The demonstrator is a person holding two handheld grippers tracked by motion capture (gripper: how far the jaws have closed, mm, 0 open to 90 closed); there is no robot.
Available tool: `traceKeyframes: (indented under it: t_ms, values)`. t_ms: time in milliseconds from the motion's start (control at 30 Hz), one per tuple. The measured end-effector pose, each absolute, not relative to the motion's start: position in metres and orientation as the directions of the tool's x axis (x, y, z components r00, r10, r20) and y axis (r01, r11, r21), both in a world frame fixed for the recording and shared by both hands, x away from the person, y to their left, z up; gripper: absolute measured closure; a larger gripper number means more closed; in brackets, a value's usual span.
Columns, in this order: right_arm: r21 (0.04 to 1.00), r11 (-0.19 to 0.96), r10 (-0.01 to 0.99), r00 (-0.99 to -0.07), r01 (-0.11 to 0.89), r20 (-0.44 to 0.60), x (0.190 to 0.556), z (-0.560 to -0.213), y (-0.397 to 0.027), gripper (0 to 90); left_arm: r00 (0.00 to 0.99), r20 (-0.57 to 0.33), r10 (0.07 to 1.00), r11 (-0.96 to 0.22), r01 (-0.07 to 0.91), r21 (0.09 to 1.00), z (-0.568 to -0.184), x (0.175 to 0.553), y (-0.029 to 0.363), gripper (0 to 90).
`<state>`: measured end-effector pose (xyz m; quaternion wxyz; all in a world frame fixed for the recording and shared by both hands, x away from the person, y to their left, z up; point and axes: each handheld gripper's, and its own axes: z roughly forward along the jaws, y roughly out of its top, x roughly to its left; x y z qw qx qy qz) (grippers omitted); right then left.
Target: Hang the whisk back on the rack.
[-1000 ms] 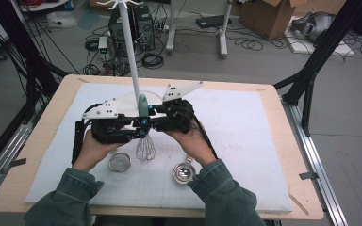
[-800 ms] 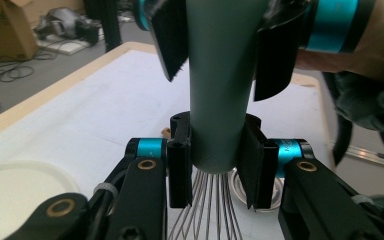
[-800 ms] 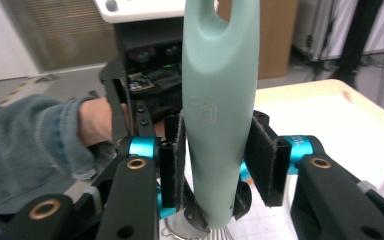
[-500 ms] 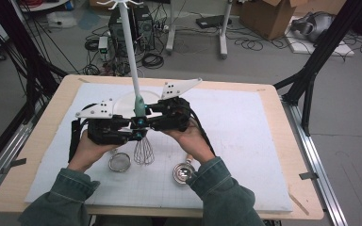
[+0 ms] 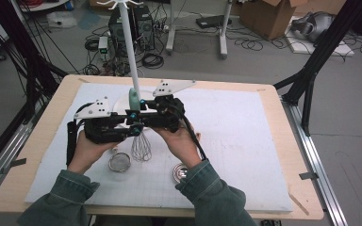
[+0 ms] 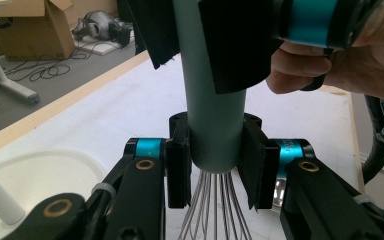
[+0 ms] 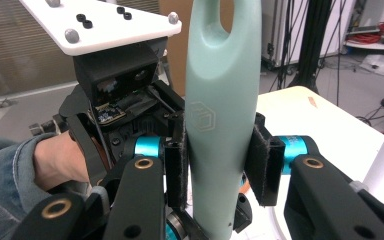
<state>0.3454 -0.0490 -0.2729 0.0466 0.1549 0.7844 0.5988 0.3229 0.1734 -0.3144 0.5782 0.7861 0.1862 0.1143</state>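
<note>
A whisk with a mint-green handle [image 5: 134,98] and steel wires [image 5: 141,146] is held upright above the mat, wires hanging down. My left gripper [image 5: 135,127] is shut on the bottom of the handle [image 6: 215,125], just above the wires [image 6: 215,215]. In its own view the left gripper [image 6: 215,160] has a pad against each side of the handle. My right gripper [image 5: 137,110] comes in from the right. It is shut on the handle [image 7: 222,100] higher up, below the hanging hole. In its own view the right gripper [image 7: 220,167] faces the left gripper's body [image 7: 115,85].
A white stand with a tall pole [image 5: 133,52] and round base [image 5: 121,101] rises just behind the whisk. A small mesh strainer [image 5: 119,163] and a small metal item [image 5: 181,173] lie on the white mat [image 5: 235,136] near the front. Wooden table edges surround the mat.
The grippers and the whisk have drifted very slightly to the left. Both grips look the same.
</note>
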Motion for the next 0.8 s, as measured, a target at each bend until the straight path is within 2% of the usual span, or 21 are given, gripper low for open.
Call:
traceKeyframes:
  t_ms: [200,300,500,600,667,800]
  values:
    - [0.957,0.238,0.250,-0.963,0.165,0.104,0.347,-0.272,-0.049,65.1,0.920,-0.048,0.390,-0.262,0.161,0.952,-0.313,0.323,0.179,68.8]
    - [0.959,0.239,0.188,-0.976,0.152,0.108,0.350,-0.273,-0.050,61.4,0.935,-0.063,0.348,-0.250,0.157,0.955,-0.313,0.323,0.180,68.8]
    - [0.960,0.232,0.077,-0.987,0.154,0.140,0.355,-0.276,-0.052,59.8,0.956,-0.104,0.275,-0.216,0.166,0.962,-0.312,0.324,0.186,68.9]
    - [0.961,0.231,0.036,-0.988,0.152,0.147,0.356,-0.277,-0.050,60.6,0.961,-0.111,0.253,-0.221,0.170,0.960,-0.311,0.324,0.186,68.9]
    - [0.961,0.233,0.024,-0.989,0.149,0.148,0.355,-0.278,-0.048,65.2,0.963,-0.113,0.246,-0.217,0.169,0.962,-0.311,0.323,0.187,68.9]
    - [0.964,0.223,0.020,-0.989,0.145,0.144,0.354,-0.278,-0.046,66.5,0.961,-0.109,0.254,-0.220,0.167,0.961,-0.311,0.322,0.189,68.8]
